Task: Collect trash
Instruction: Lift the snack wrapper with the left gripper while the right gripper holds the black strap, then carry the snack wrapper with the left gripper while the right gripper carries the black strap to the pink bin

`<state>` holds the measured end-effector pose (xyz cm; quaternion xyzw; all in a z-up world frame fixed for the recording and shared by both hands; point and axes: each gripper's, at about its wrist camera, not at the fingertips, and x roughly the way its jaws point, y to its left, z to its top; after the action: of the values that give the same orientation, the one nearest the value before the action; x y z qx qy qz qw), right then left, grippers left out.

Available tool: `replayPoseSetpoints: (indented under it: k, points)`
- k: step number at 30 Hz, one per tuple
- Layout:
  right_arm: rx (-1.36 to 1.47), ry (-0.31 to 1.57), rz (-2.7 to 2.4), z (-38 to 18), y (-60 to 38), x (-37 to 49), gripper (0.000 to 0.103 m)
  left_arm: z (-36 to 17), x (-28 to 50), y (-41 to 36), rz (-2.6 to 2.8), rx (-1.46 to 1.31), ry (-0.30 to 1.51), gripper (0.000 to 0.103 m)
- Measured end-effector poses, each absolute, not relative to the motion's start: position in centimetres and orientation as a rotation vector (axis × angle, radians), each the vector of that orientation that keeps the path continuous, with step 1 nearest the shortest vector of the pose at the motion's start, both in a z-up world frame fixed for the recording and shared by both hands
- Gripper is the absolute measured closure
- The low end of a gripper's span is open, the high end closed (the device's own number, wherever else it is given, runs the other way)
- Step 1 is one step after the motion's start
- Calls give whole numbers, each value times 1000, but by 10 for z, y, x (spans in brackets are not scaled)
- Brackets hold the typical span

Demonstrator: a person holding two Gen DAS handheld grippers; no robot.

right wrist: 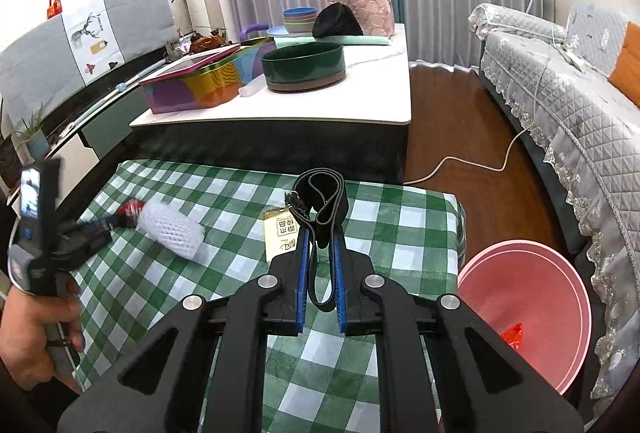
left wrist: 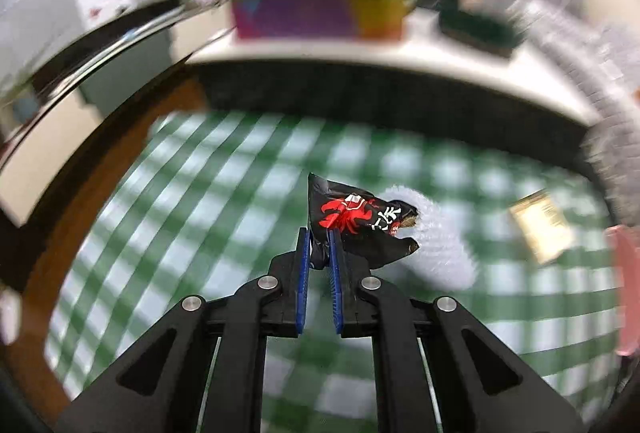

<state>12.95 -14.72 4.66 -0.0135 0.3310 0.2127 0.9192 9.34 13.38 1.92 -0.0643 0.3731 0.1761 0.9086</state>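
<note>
The left gripper (left wrist: 319,239) is clamping a crumpled black wrapper (left wrist: 362,219) between its blue pads, pinched near the wrapper's left edge; the rest of it (printed with a red crab and white characters) is fanning up and to the right of the tips. Just behind the wrapper a white foam net sleeve (left wrist: 434,241) is lying on the green-checked cloth (left wrist: 224,193), and farther right a tan card (left wrist: 542,227) is resting flat on the same cloth. Everything beyond the wrapper is smeared with blur in this view.

The right gripper (right wrist: 320,233) is closing on a black strap (right wrist: 322,201), its loop standing up above the tips and a lower bend hanging between the fingers. The strap's clip is sitting at the card (right wrist: 280,233), which is lying just left of the fingertips. Farther left, the foam sleeve (right wrist: 170,229) is lying on the cloth (right wrist: 400,225), and the left gripper (right wrist: 116,219) is holding the wrapper (right wrist: 130,209) beside the sleeve's end, with a hand (right wrist: 36,333) gripping its handle. Off the cloth's right edge, on the floor, a pink bin (right wrist: 532,297) is standing with a red scrap (right wrist: 513,337) inside.
</note>
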Motion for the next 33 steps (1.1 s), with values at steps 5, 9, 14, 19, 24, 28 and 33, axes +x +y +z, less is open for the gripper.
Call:
replayPoseSetpoints:
  k: [5, 9, 14, 19, 24, 28, 33]
  points:
    - [-24, 684, 440, 48, -145, 129, 91, 48, 84, 109, 254, -95, 647, 93]
    - [-30, 681, 443, 48, -144, 128, 91, 40, 97, 104, 306, -54, 752, 93]
    - [-25, 686, 436, 46, -145, 129, 91, 28, 98, 114, 329, -89, 793, 93]
    - [-17, 686, 435, 45, -146, 130, 91, 27, 95, 117, 314, -117, 770, 93]
    - [-16, 678, 440, 48, -144, 129, 91, 34, 95, 106, 241, -143, 741, 93]
    - [-18, 678, 435, 48, -147, 128, 91, 36, 96, 100, 206, -167, 737, 94]
    - [-11, 673, 418, 51, -155, 127, 91, 38, 97, 92, 163, -201, 729, 93]
